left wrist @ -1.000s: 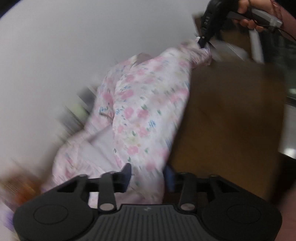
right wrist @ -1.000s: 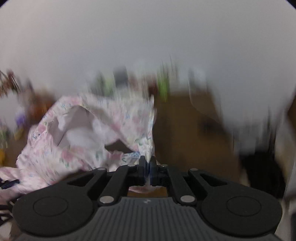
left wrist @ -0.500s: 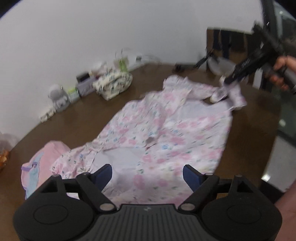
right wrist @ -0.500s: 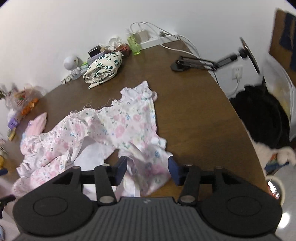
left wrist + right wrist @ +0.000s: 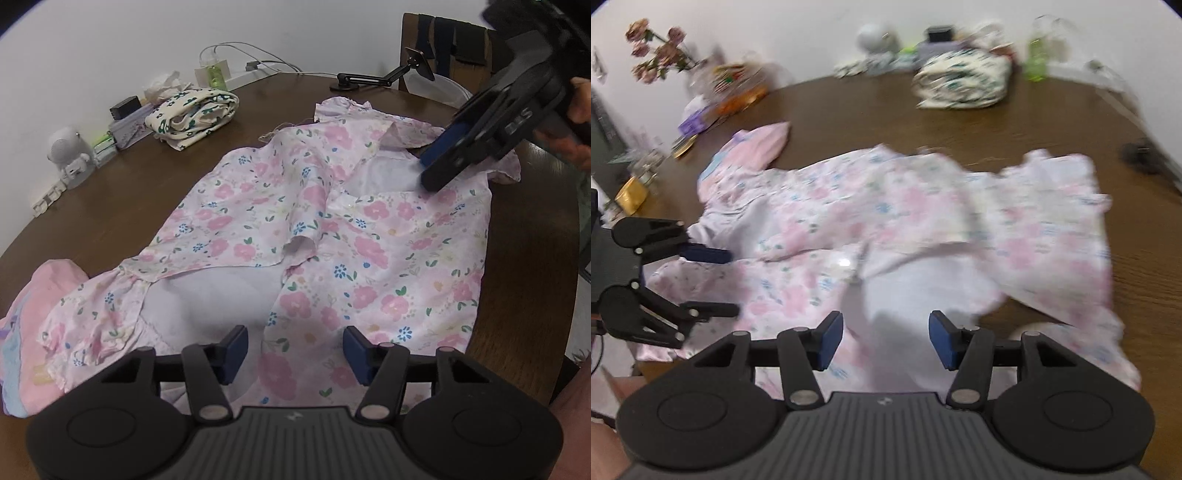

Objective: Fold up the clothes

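A pink floral dress [image 5: 332, 229] lies spread and rumpled on the brown table [image 5: 129, 192], its white lining showing in places. My left gripper [image 5: 293, 349] is open just above the dress's near hem. My right gripper [image 5: 884, 338] is open too, over the dress [image 5: 886, 214] near its white lining. From the left wrist view the right gripper [image 5: 439, 158] shows at the far right, held by a hand, above the neckline. The left gripper [image 5: 716, 282] appears at the left edge of the blurred right wrist view.
A folded cream garment with green flowers [image 5: 192, 114] sits at the back. A folded pink garment [image 5: 22, 325] lies left of the dress. A white figurine [image 5: 70, 155], small boxes, a green bottle [image 5: 214, 74], cables and a black lamp arm [image 5: 376, 75] line the far edge.
Both grippers have let go of the dress, which went from hanging in the air to lying on the table. The right gripper's camera has swung left across the table.
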Demonstrator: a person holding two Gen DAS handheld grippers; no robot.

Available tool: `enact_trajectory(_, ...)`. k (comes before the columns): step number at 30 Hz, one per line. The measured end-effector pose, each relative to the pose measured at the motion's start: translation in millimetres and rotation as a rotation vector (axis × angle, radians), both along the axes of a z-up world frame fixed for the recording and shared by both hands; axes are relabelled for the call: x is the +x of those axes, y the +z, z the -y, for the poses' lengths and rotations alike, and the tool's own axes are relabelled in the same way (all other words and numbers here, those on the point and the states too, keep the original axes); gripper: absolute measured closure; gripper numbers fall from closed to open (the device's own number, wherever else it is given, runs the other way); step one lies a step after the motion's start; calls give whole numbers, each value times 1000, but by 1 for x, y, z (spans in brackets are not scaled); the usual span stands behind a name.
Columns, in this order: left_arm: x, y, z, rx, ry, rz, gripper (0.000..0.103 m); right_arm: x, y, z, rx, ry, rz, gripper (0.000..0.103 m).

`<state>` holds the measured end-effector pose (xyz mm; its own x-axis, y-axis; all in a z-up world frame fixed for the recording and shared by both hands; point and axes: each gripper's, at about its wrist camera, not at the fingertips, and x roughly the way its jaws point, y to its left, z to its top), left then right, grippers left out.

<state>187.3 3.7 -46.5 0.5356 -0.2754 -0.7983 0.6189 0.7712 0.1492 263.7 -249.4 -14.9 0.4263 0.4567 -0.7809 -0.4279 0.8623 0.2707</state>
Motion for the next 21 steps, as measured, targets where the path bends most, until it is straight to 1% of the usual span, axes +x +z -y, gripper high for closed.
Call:
enact_trajectory(2,2,-1,-2,-19,-1,-9,46,7,-6,-14,15,27,-26,52)
enact_trajectory(4,4,-2,-4,-39,-5,-17,52,14,-12,-29,29,55,-52,58)
enact_trajectory(5,4,-2,-5,-52,-14,-24,66,18,-15,-36,36,69,-65,60)
enact_trajectory(6,5,-1,-5,-66,-23,-37,84,21,-18,-43,44,83,-78,68)
enact_trajectory(7,5,-1,-4,-78,-33,-52,88,23,-20,-46,57,92,-96,85)
enact_trajectory(8,3,1,-4,-80,-37,-52,88,25,-21,-48,73,101,-115,95)
enact_trajectory(9,1,2,-3,-75,-38,-43,90,22,-19,-48,81,105,-115,101)
enact_trajectory(11,-6,11,-2,-70,-47,-6,90,15,-13,-47,91,109,-103,102)
enact_trajectory(16,-44,50,-2,-83,-83,124,90,-14,24,-17,182,98,-30,102)
enact_trajectory(19,-76,66,6,-74,-144,174,90,-44,29,-2,191,107,-26,102)
enact_trajectory(21,-100,68,16,-59,-198,185,90,-64,31,8,195,113,-25,102)
